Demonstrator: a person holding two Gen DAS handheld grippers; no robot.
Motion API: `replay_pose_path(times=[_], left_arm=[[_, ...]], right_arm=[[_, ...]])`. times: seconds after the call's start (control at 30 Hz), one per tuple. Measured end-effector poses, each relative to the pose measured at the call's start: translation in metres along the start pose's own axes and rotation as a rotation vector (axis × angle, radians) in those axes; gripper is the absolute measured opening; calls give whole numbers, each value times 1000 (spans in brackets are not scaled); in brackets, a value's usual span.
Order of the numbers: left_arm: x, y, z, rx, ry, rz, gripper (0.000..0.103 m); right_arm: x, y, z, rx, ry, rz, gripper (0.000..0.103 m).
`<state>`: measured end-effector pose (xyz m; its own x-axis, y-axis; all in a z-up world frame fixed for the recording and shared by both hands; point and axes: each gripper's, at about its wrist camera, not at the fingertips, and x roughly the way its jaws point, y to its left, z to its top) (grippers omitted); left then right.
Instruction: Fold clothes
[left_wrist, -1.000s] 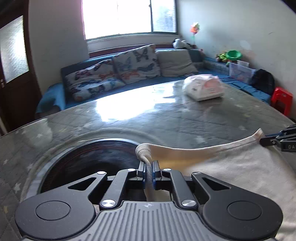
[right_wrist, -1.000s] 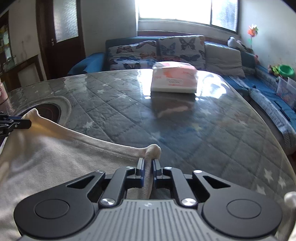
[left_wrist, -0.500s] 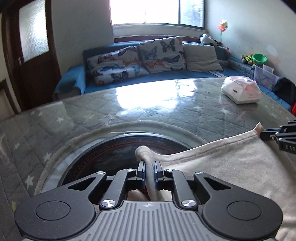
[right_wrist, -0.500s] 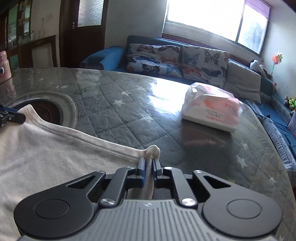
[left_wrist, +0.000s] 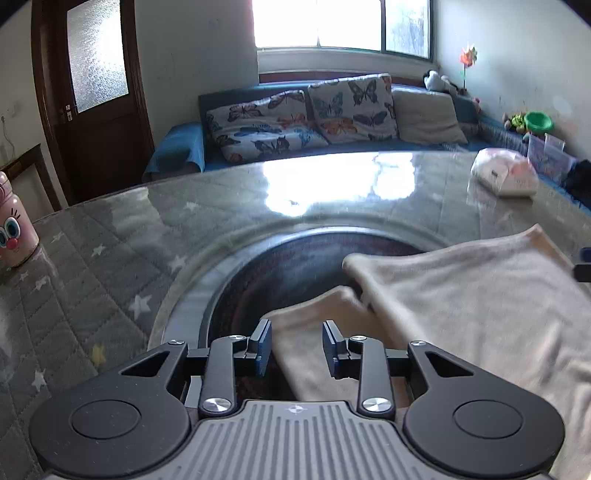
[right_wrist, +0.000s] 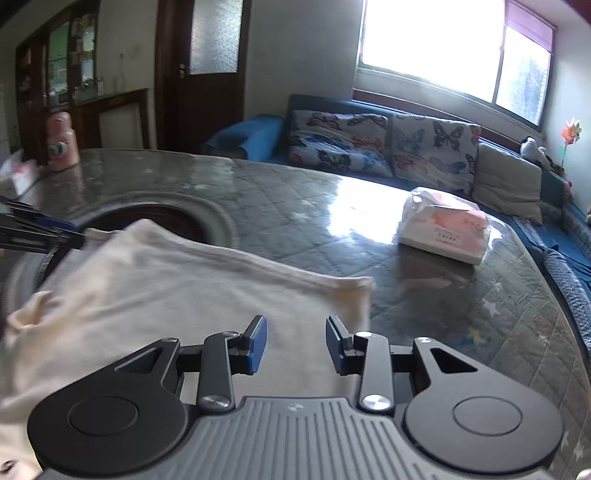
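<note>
Garment: a cream garment (right_wrist: 177, 291) lies spread on the quilted grey table (right_wrist: 303, 206), one edge draped over the dark round recess (left_wrist: 280, 266) in the tabletop; motion blur hides seams and shape.
Cut off: its near side runs under both tools and out of frame.
Left gripper (left_wrist: 297, 345): fingers spread wide, gripping nothing, cloth lying beneath the gap.
Right gripper (right_wrist: 295, 343): fingers likewise parted and free, poised above the cloth near its far corner.
Recess contents: too dark to tell, apart from the cloth's edge.
Tissue pack (right_wrist: 445, 230): on the table, well apart from the garment.
Pink bottle (left_wrist: 14, 229): at the table's left edge, partly cropped.
</note>
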<state>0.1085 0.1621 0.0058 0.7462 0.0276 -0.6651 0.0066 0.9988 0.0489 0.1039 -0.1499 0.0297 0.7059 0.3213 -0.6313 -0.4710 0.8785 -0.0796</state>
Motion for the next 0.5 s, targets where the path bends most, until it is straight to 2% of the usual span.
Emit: replay_pose_path(times=[0.3, 0.33, 0.37, 0.43, 0.5], left_arm=[[18, 2, -2, -32, -4, 48, 33], [18, 2, -3, -32, -8, 45, 30], [19, 2, -3, -31, -12, 40, 19], [18, -1, -5, -8, -25, 59, 9], [15, -5, -7, 9, -34, 90, 5]], right_arm=[[-34, 21, -17, -6, -10, 37, 43], [-36, 23, -19, -6, -10, 36, 44], [-37, 25, -21, -7, -8, 35, 44], [-38, 28, -25, -8, -1, 32, 46], [-38, 32, -29, -10, 9, 40, 48]])
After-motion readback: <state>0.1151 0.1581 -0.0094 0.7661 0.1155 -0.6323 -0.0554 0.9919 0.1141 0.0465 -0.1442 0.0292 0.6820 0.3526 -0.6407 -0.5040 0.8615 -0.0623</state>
